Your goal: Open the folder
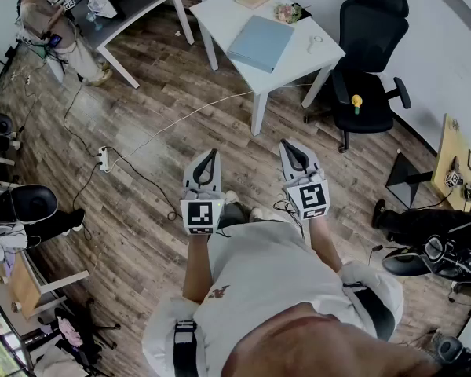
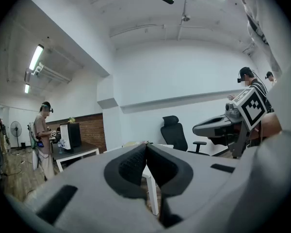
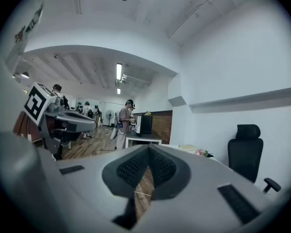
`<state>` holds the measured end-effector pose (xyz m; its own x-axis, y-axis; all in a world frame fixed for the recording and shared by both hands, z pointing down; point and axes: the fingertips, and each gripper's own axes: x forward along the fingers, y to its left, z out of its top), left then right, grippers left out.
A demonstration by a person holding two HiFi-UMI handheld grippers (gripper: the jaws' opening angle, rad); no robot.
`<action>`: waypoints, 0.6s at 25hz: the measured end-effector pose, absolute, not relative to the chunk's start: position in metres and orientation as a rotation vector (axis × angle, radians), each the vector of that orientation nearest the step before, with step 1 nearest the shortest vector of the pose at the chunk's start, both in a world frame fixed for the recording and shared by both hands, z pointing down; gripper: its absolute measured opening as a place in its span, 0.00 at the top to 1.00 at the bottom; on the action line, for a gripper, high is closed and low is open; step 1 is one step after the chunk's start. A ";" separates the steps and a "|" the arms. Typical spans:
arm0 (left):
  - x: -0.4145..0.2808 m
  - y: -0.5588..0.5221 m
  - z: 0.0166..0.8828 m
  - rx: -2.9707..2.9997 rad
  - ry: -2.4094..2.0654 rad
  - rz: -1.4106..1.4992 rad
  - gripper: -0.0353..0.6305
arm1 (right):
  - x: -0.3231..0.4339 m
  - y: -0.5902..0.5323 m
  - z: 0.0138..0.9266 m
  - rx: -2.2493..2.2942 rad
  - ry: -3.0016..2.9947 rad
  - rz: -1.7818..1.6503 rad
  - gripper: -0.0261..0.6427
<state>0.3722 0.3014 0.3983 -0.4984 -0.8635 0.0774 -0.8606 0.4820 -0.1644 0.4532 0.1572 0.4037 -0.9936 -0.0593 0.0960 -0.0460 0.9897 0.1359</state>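
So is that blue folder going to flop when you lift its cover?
Probably a bit: the blue folder looks thin and lies flat, so its cover may bend. It is likely light and could slide on the smooth white table.

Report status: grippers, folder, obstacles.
Left gripper and right gripper shut, empty. Blue folder closed on white table ahead, untouched. White cable on floor between.

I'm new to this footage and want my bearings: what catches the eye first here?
Two grey grippers dominate the head view's centre: the left gripper and the right gripper, both shut and empty, above the wood floor. Beyond them a blue folder lies closed on a white table, with a black office chair to its right.
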 end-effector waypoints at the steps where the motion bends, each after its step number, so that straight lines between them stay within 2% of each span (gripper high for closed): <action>1: 0.373 0.299 0.398 -1.566 2.687 -0.287 0.94 | 0.454 0.156 0.404 0.077 -3.037 -0.202 0.95; 10: 0.374 0.278 0.391 -1.528 2.685 -0.285 0.94 | 0.452 0.142 0.395 0.053 -3.074 -0.199 0.95; 13: 0.365 0.275 0.392 -1.508 2.698 -0.284 0.88 | 0.442 0.137 0.395 0.056 -3.067 -0.213 0.95; 15: 0.356 0.273 0.395 -1.496 2.710 -0.288 0.85 | 0.434 0.136 0.397 0.053 -3.054 -0.214 0.88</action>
